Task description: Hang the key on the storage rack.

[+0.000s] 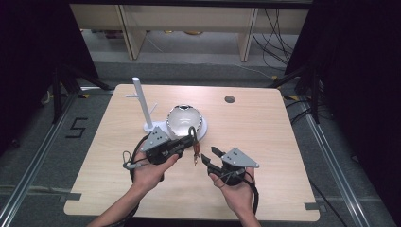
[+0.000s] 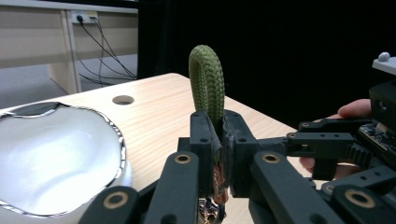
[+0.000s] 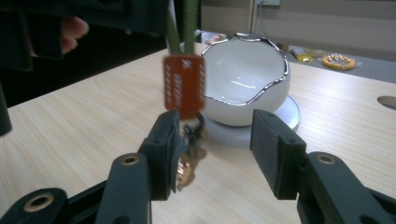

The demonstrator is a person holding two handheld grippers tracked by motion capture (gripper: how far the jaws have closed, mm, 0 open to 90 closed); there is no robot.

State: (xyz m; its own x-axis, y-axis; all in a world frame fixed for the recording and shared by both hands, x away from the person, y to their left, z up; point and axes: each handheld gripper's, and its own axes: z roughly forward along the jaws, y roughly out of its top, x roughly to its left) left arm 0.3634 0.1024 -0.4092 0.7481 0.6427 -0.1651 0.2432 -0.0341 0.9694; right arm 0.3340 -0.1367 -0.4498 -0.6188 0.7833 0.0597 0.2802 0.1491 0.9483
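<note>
My left gripper (image 1: pixel 190 141) is shut on a green braided cord loop (image 2: pixel 207 84) that rises above its jaws. Under the cord hangs an orange-brown tag (image 3: pixel 184 87) with small metal pieces (image 3: pixel 190 154) below it, dangling over the table (image 1: pixel 265 123). In the high view the tag (image 1: pixel 196 153) hangs between the two grippers. My right gripper (image 1: pixel 212 155) is open, close to the right of the tag, and its left finger (image 3: pixel 164 154) sits just beside the metal pieces. A white egg-shaped bowl with a silver rim (image 1: pixel 185 120) stands on a white saucer (image 3: pixel 292 112) right behind the left gripper.
A white branched stand (image 1: pixel 142 101) rises just left of the bowl. The table has a round cable hole (image 1: pixel 230 99) at the back right. Beyond the table are wooden furniture legs and cables on the floor, with yellow rings (image 3: pixel 340 61) lying there.
</note>
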